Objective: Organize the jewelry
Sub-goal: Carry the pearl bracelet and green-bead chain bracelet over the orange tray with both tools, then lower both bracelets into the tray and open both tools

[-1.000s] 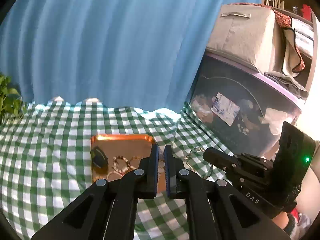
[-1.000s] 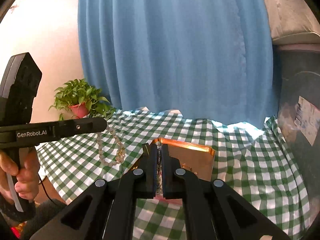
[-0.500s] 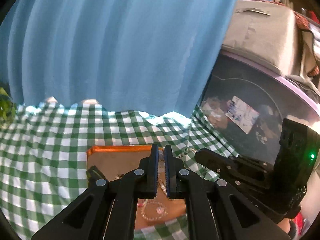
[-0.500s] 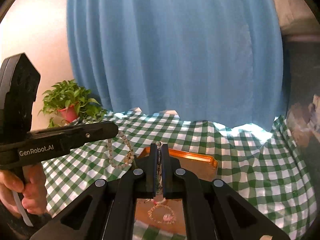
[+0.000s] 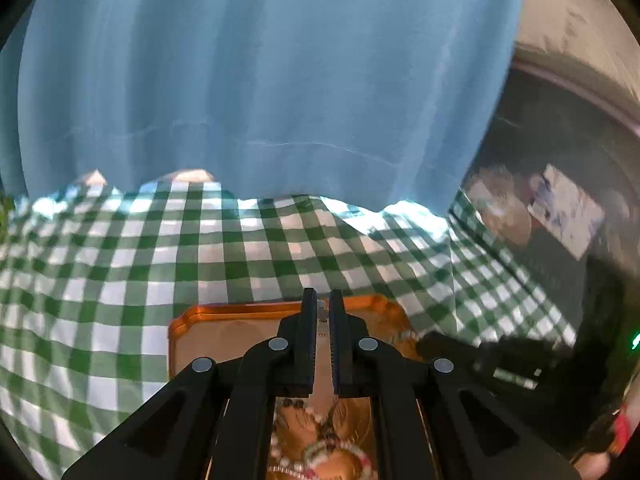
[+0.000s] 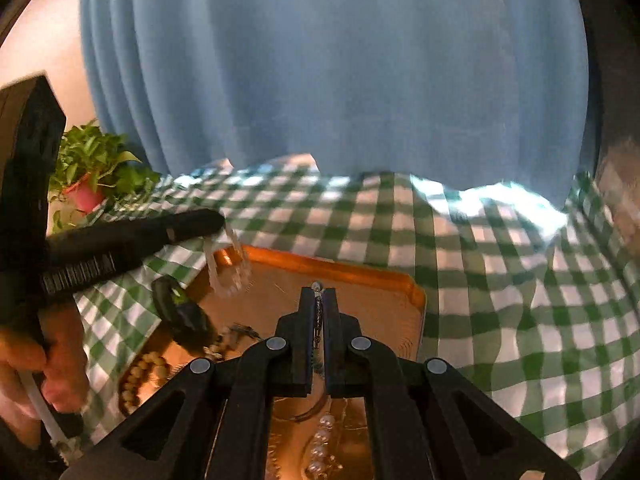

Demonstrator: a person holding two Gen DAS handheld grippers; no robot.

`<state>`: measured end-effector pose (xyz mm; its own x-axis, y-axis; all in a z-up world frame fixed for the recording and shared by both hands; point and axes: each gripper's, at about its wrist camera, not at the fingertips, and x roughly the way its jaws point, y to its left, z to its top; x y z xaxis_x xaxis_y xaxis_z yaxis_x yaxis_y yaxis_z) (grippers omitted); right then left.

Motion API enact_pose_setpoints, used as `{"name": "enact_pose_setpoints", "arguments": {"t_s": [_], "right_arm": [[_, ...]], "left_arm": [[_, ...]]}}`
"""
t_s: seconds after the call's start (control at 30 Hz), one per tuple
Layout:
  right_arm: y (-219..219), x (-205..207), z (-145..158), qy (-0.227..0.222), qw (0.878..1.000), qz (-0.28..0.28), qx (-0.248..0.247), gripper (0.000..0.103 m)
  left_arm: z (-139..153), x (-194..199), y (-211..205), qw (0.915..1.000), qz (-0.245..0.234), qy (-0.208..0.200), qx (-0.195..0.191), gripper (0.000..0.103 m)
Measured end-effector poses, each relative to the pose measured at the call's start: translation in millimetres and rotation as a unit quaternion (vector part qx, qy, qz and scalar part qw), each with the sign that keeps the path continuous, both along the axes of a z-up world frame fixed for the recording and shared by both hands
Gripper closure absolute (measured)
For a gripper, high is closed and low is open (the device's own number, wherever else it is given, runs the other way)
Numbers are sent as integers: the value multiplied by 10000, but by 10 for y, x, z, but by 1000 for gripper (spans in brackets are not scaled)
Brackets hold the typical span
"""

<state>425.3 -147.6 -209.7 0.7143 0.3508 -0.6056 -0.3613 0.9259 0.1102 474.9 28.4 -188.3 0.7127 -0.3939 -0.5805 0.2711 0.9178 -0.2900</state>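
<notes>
An orange tray [image 5: 240, 312] [image 6: 360, 272] lies on the green checked cloth and holds several pieces of jewelry. My left gripper [image 5: 322, 304] is shut on a pale bead bracelet [image 6: 228, 268], which dangles from its tip [image 6: 208, 222] over the tray's far left corner in the right wrist view. My right gripper [image 6: 318, 292] is shut on a thin chain [image 6: 318, 320] between its pads, above the tray's middle. Beads [image 5: 320, 448] lie in the tray below the left gripper. A wooden bead bracelet [image 6: 140, 372] and a dark piece [image 6: 180, 312] lie at the tray's left side.
A blue curtain [image 5: 260, 100] hangs behind the table. A dark plastic storage bin [image 5: 560, 220] stands at the right. A potted plant [image 6: 88, 176] stands at the far left. The right gripper's body [image 5: 500, 364] shows blurred beside the tray in the left wrist view.
Both grippers have moved forward and down over the tray, still shut on their jewelry. The pale bracelet now hangs over the tray's corner instead of over the cloth.
</notes>
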Motion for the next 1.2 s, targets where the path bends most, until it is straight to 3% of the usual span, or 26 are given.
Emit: {"name": "enact_pose_setpoints", "arguments": {"t_s": [0.13,0.2,0.33,0.43,0.63,0.73,0.77,0.83,0.87,0.9,0.93,0.97,1.1,1.2], "right_arm": [[-47,203,-188,297,9986,-18,435,100],[-13,264,-206,342,9976,36,606,100],[94,297,-194,281,9986,65,446,100],[62,326,-278,401,9989,-109,233,100],[-36,359,-407,610,9974,-388,30,100],[-32,375,-498,724,9957,-555,-178,100],[-27,368,-516,698,9937,-770,-422,100],[-12,340,-514,529,9885,-1128,-862,87],[-20,332,-505,512,9877,-1166,-904,82],[-45,323,-493,537,9895,-1092,-779,70],[-76,322,-486,584,9907,-1044,-654,63],[-106,319,-485,648,9916,-996,-508,62],[-150,264,-473,778,9919,-957,-311,58],[-108,142,-447,781,9932,-837,-228,58]], "left_arm": [[-256,198,105,9968,-29,482,-632,97],[-281,234,105,9963,5,526,-674,97],[-395,341,60,9973,241,690,-46,97],[-583,405,97,9936,384,1055,134,97],[-688,348,-82,9860,541,973,1245,97],[-705,344,-107,9835,691,952,1376,97],[-698,344,-98,9834,746,952,1356,94],[-681,345,-60,9827,851,982,1317,86],[-664,335,-42,9824,903,964,1318,67],[-640,319,-31,9825,948,910,1319,38],[-599,280,-28,9830,1002,799,1314,26],[-551,245,-23,9837,1048,673,1297,20],[-341,22,-106,9860,918,413,1330,19],[-268,-256,-223,9829,698,324,1673,18]]}}
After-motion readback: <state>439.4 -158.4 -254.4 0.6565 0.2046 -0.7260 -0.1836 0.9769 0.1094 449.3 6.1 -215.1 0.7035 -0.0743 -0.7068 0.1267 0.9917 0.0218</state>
